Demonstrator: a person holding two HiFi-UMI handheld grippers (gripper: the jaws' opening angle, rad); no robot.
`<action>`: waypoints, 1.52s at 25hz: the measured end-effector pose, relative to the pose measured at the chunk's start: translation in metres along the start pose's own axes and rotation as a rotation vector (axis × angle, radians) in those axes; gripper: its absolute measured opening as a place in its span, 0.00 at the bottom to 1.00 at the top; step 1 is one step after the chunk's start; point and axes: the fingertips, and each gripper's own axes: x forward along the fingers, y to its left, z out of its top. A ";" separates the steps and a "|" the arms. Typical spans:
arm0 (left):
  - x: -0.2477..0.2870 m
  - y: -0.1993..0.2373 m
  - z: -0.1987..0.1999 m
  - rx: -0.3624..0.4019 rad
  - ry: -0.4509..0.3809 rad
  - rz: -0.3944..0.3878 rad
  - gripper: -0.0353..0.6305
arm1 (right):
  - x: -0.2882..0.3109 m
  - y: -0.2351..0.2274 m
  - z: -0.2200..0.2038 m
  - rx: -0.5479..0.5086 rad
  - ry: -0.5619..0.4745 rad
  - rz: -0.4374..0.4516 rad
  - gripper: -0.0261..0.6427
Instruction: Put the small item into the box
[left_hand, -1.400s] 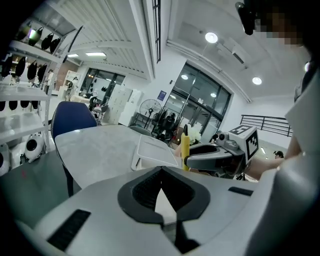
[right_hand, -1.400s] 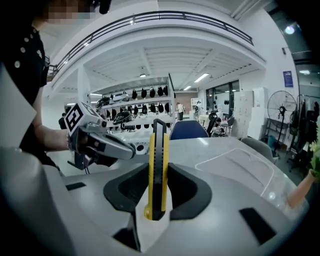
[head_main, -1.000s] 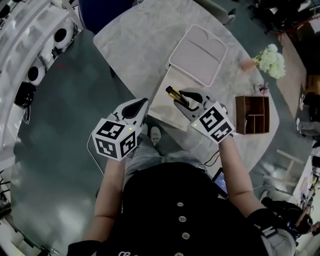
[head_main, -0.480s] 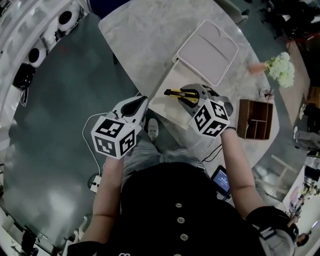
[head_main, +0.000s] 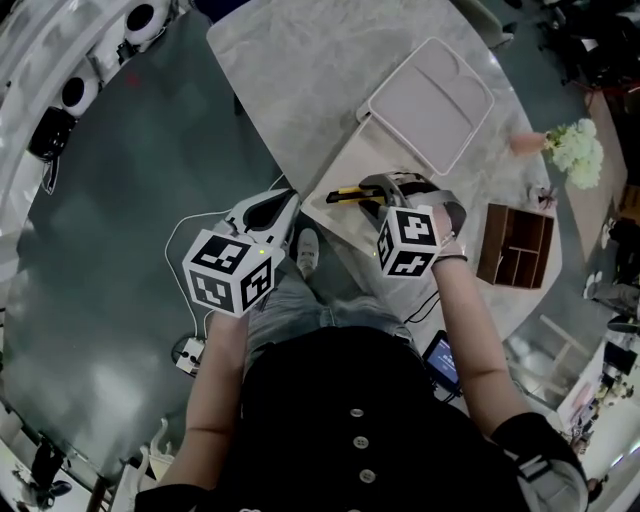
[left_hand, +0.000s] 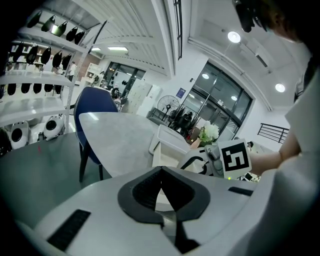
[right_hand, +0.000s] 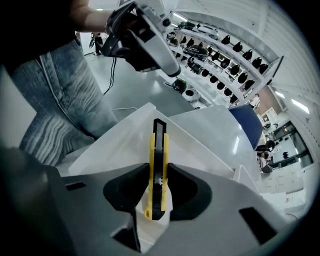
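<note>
Gripping a yellow utility knife (right_hand: 158, 165) edge-on, the right gripper (head_main: 380, 190) hangs over the open white box (head_main: 338, 218). Released crooked, the knife could catch the wall. The left gripper (left_hand: 161, 190) is closed and empty.

Box (head_main: 338, 222) at the table (head_main: 300, 80) edge, lid (head_main: 430, 105) behind it, organizer (head_main: 515, 245) to the right.

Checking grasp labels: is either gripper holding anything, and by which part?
The right gripper clamps a yellow-and-black utility knife by the rear half of its body; the far end sticks out past the jaws. The left gripper is shut and empty.
</note>
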 end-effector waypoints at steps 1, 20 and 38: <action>0.000 0.000 0.000 0.000 0.001 0.000 0.08 | 0.003 0.001 -0.001 -0.005 0.015 0.009 0.22; 0.007 -0.001 -0.003 0.007 0.021 -0.017 0.08 | 0.027 0.010 -0.014 0.073 0.099 0.076 0.23; 0.009 -0.026 0.017 0.107 0.008 -0.085 0.08 | -0.025 -0.027 0.005 0.411 -0.123 -0.103 0.27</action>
